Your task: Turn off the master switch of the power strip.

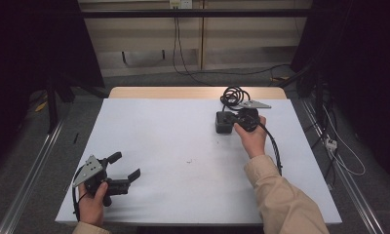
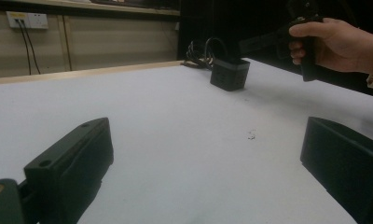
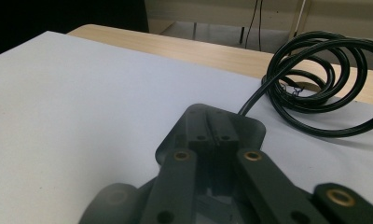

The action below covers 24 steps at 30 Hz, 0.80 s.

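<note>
From above, a white sheet [image 1: 183,151] is covering a wooden table [image 1: 193,92] in a dim room with a wall socket [image 1: 179,4] behind, the left gripper [image 1: 126,166] is resting with jaws spread wide and empty, and the right gripper [image 1: 232,118] is sitting just over a dark box [image 1: 223,123] with a coiled black cable [image 1: 233,95] beyond it. In the left gripper view, the box [image 2: 229,73] is lying well ahead, between the parted jaws, under the right hand [image 2: 336,44]. In the right gripper view, the jaws are meeting over the box [image 3: 250,128], though whether they are pinching anything I cannot tell, and the cable [image 3: 315,79] is looping ahead to the right.

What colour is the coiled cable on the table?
Black; the coiled cable shows best in the right gripper view.
</note>
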Tool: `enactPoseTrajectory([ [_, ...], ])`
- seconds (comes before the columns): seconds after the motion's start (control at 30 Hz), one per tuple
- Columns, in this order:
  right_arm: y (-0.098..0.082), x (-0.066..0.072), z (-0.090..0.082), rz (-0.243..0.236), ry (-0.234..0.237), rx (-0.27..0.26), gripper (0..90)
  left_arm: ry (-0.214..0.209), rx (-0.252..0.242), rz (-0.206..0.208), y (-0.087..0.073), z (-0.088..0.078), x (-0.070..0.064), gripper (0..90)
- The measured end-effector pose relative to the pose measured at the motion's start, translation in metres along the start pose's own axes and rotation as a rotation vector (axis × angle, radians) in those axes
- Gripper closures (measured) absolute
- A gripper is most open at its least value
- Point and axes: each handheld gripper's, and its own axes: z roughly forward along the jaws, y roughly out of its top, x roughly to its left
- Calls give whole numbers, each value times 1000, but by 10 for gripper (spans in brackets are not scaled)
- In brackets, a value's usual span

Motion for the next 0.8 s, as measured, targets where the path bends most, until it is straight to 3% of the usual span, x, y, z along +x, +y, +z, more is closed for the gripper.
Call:
enactPoseTrajectory([
  [0.3,1,1,-4,-6,7,20,628,-6,3,9,0,-1,-1,22],
  [0.53,0,4,-2,16,5,35,388,-5,-1,-1,0,-2,0,22],
  [0.8,-1,8,-7,20,-5,36,265,-11,-4,1,1,-1,-3,22],
])
